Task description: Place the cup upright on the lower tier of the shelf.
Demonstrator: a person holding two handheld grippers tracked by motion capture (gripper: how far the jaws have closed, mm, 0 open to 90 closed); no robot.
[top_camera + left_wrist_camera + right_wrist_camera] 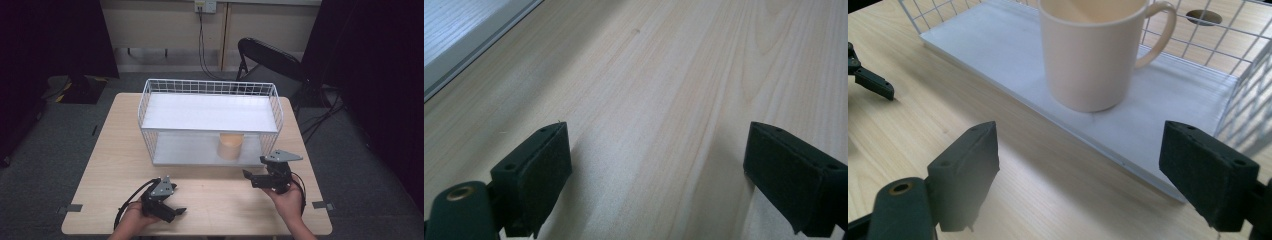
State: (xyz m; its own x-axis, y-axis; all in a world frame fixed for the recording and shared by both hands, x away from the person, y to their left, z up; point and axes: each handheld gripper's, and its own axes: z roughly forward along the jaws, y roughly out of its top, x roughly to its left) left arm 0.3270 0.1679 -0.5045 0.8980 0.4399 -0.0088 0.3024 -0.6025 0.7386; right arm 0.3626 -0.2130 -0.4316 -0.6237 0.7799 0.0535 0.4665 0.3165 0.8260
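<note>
High view: both hand-held grippers, left (172, 209) and right (251, 178), gape over bare table (210, 200).

A light wooden table (200, 195) carries a white wire rack (210, 120) with two white shelves, and a cream mug (1093, 55) stands upright on the lower shelf toward its right end. Behind the table a black folding chair (270, 60) stands on grey carpet, and cables hang from a wall socket (205, 6).
</note>
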